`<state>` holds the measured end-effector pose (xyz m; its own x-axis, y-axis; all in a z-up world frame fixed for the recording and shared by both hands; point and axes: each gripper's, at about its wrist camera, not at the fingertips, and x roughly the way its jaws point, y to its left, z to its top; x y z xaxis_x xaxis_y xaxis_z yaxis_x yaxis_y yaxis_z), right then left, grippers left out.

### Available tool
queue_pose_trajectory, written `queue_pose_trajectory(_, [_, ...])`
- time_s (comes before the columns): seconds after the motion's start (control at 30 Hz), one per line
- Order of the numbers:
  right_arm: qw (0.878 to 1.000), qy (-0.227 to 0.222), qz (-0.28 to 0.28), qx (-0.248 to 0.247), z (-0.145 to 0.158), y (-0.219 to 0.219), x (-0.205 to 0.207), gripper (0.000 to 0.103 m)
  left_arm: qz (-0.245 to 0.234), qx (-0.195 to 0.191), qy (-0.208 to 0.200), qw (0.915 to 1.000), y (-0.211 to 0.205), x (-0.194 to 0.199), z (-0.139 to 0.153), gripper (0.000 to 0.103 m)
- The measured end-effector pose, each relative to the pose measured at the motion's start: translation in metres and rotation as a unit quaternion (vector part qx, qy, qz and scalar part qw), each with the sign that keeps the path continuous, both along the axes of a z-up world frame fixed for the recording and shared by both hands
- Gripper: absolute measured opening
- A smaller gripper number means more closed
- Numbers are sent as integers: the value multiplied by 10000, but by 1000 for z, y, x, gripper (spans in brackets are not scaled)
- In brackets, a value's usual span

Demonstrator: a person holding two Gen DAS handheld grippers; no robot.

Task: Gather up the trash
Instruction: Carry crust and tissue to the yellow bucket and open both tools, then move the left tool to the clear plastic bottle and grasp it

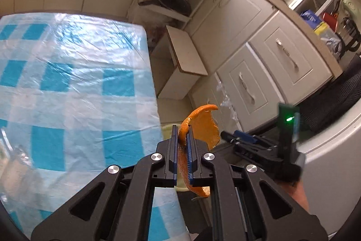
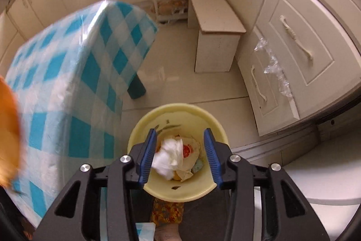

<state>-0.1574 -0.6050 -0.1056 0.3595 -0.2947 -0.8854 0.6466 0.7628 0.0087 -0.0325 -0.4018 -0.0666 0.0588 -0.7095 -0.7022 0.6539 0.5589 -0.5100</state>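
Carrying a curled orange peel (image 1: 204,125) clamped in the left gripper (image 1: 181,137) toward the round pale-yellow plastic bin (image 2: 144,121); right gripper (image 2: 180,148) hangs wide open and empty above that bin. Next: position over the bin, release.

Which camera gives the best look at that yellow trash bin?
The right wrist view: it looks straight down into the yellow bin, showing its rim and the trash inside. The left wrist view shows only a pale sliver behind the gripper's fingers.
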Motion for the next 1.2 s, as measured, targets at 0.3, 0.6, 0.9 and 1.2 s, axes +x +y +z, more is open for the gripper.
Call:
queue_pose_trajectory(0.3, [9870,-1574,-261,-184,85,-6,-24,62,-187,1173,434,9920,-107,-38,-77,18])
queue_pose_trajectory(0.6, [9801,-1957,182,290,95,19,6,70,138,545,-264,9981,-22,-21,-7,48])
queue_pose_trajectory(0.9, [9729,-1699,1313,860,82,99,71,71,191,1058,-1873,9764,139,32,43,87])
queue_pose_trajectory(1.2, [9680,-1468,1827,898,70,150,112,71,-868,2114,-2294,9461,170,62,5,89])
